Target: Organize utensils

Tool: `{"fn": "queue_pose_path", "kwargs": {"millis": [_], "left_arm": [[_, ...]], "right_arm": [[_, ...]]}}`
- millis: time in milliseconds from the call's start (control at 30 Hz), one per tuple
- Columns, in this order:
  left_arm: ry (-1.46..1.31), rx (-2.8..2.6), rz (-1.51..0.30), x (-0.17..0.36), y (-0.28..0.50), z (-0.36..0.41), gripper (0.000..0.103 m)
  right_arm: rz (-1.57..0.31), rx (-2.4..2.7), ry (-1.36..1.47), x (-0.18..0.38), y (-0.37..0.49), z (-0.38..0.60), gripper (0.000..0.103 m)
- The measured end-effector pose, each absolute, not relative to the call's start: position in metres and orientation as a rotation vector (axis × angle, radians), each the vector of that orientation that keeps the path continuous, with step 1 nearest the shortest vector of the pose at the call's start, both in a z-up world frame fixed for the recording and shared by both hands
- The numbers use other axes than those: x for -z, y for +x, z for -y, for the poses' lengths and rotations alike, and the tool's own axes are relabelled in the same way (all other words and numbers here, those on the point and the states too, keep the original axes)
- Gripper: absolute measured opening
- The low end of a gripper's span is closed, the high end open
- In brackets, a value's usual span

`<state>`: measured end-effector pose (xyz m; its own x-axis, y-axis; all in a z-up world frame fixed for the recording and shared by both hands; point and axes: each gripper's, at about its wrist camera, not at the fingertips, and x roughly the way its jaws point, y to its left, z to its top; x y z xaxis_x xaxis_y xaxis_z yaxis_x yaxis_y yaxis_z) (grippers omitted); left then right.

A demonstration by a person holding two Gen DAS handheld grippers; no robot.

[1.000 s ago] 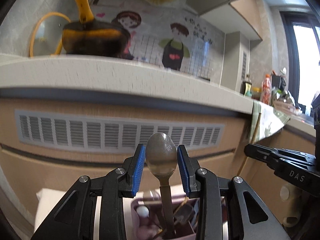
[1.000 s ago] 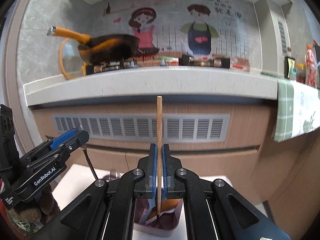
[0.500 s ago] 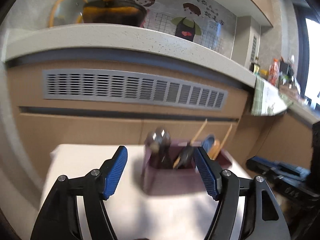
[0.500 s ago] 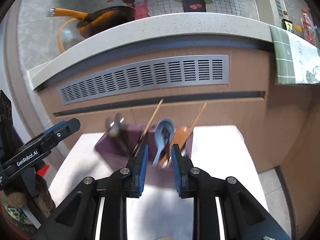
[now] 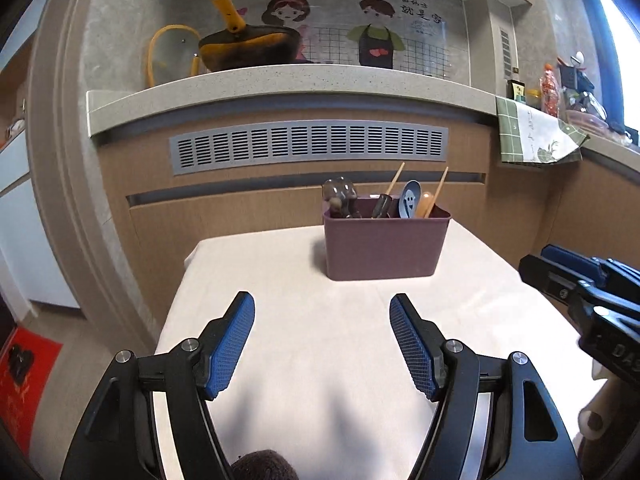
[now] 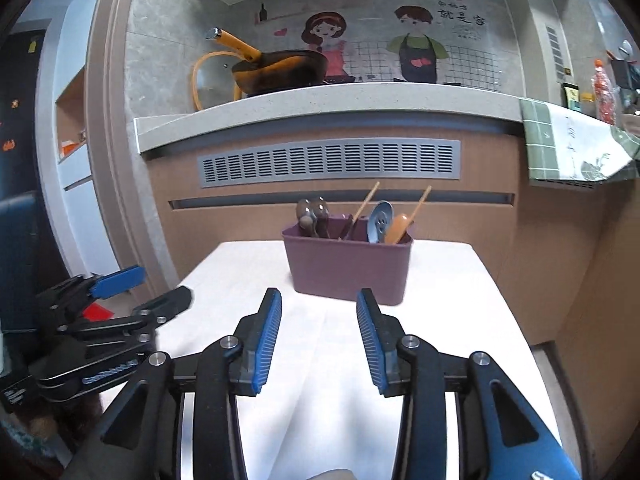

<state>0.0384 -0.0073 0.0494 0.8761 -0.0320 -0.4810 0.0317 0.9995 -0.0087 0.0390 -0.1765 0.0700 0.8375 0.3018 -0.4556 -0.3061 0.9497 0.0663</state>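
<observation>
The left gripper (image 5: 322, 314) has its blue-padded fingers (image 5: 232, 344) spread wide with nothing between them, hanging over bare white cloth. The right gripper (image 6: 319, 314) also holds nothing; its fingers (image 6: 266, 338) stand apart and its jaws are opening further at this moment. Each gripper shows in the other's view: the right one at the right edge of the left wrist view, the left one at the lower left of the right wrist view.

Both grippers point toward a mauve utensil caddy (image 5: 385, 246) that stands on the white-covered worktop (image 5: 280, 280), well ahead of the fingertips and toward the far edge of the cloth. The utensils stand upright or leaning inside it. At its left end sit dark metal spoons (image 6: 312, 216), bowls up. Toward the right are two wooden chopsticks (image 6: 366, 202), both leaning to the right, a pale blue spoon (image 6: 380, 220) with a face on its bowl, and an orange spoon (image 6: 397, 229) just beside it. A dark utensil handle lies between the metal spoons and the blue one; what it is cannot be told.

Behind the worktop rises a wood-fronted kitchen counter (image 5: 304, 80) with a grey vent grille (image 5: 308, 146). On it rests a dark wok (image 5: 248, 50) with an orange handle, a glass lid (image 5: 172, 56) propped beside it against the wall. A green checked cloth (image 5: 532, 136) hangs over the counter's right end.
</observation>
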Motion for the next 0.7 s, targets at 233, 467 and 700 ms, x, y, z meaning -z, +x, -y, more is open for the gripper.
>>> {"fn": "queue_pose_path", "kwargs": {"millis": [233,467,700], "left_arm": [[-0.024,0.017,-0.492,-0.057,0.027,0.0,0.07],[-0.038,0.041,-0.517,-0.056,0.029,0.001,0.07],[-0.042,0.05,-0.524,-0.055,0.031,0.003,0.07]], "right_arm": [[-0.501,-0.296,-0.024,-0.066,0.033,0.179,0.037],[-0.491,-0.291,-0.057,-0.065,0.025,0.176,0.037],[-0.499,-0.28,-0.046,-0.064,0.027,0.179,0.037]]}}
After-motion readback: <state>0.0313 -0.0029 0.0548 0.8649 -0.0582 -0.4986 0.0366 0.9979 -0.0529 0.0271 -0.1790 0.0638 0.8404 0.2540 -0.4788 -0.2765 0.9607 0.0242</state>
